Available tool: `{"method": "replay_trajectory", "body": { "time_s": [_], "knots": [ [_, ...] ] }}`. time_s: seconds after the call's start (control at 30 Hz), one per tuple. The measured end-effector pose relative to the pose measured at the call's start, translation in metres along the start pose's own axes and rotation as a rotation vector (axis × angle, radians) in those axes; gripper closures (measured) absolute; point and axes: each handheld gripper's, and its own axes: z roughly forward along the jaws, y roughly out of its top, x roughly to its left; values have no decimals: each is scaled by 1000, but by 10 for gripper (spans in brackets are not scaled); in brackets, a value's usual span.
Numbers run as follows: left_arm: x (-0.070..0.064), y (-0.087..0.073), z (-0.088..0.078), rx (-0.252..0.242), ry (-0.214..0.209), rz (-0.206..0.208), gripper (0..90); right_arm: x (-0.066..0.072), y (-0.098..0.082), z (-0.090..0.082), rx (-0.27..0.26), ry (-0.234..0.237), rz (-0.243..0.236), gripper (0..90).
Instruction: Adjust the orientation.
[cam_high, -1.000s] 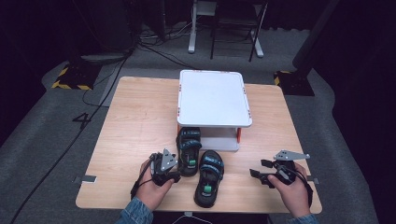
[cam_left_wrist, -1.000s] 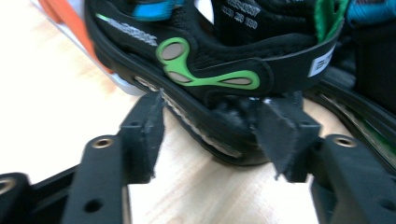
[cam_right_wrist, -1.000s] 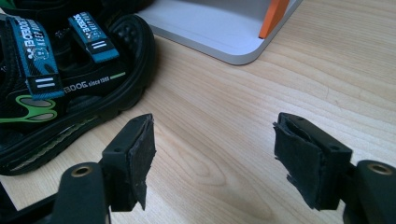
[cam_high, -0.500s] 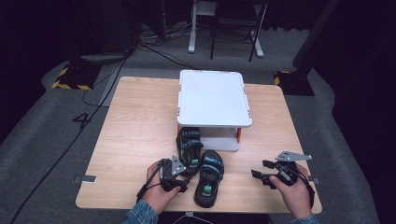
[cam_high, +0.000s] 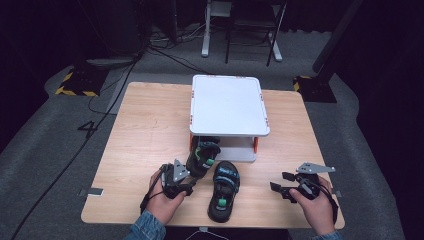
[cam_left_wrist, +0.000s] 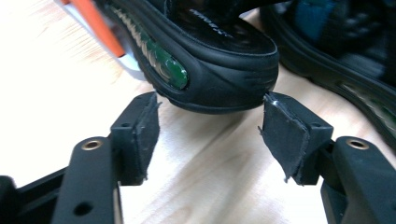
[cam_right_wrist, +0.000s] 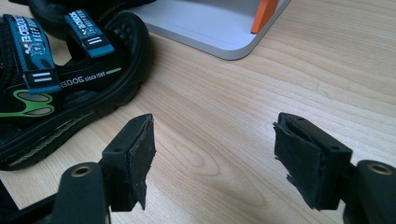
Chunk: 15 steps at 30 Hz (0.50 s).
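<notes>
On the near half of the light wooden table (cam_high: 150, 130), the right gripper (cam_high: 285, 186) rests in the person's hand at the near right, its jaws wide apart with only bare wood between them; in the right gripper view the same gap (cam_right_wrist: 212, 161) is clear, and a black sandal with blue straps and green trim (cam_right_wrist: 56, 88) lies off to its left, apart from the pads. That sandal (cam_high: 223, 192) lies flat near the table's near edge, between the two hands, toe end pointing away, and it stands just to the right of the left gripper (cam_high: 186, 187). The left gripper's jaws have just been closing and now stand half apart around the heel of a second black sandal with a green sole inset (cam_left_wrist: 205, 60); one pad (cam_left_wrist: 287, 135) looks to be just meeting the rubber while the other stands a little clear of it, so it is not yet clamped. From above, this second sandal (cam_high: 202, 157) is tilted, heel nearest the left gripper and toe pushed in under the white two-tier plastic shelf with orange posts (cam_high: 227, 102). The shelf's lower tier holds that toe end in shadow; its top is bare. Beyond the table lie a grey floor (cam_high: 65, 150) and black cables (cam_high: 125, 75).
</notes>
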Motion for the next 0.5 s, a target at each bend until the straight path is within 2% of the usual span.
{"method": "replay_trajectory", "body": {
  "time_s": [0.07, 0.13, 0.23, 0.27, 0.33, 0.43, 0.5],
  "knots": [
    [1, 4, 6, 7, -20, -15, 382, 1, 0, 1, 3, 3, 1, 296],
    [2, 9, 10, -21, 0, 4, 426, 1, 0, 1, 5, 0, 2, 296],
    [6, 19, 16, -55, -9, -17, 448, 1, -3, 1, 11, -2, 2, 296],
    [8, 22, 19, -56, -10, -22, 425, 1, -4, 0, 11, -5, 4, 296],
    [10, 27, 26, -58, -18, -23, 435, 0, -7, -2, 15, -11, 14, 295],
    [12, 30, 36, -78, -9, -29, 434, -3, -14, -6, 22, -24, 35, 295],
    [15, 34, 41, -76, 14, -28, 433, -6, -18, -10, 19, -36, 43, 295]
  ]
}}
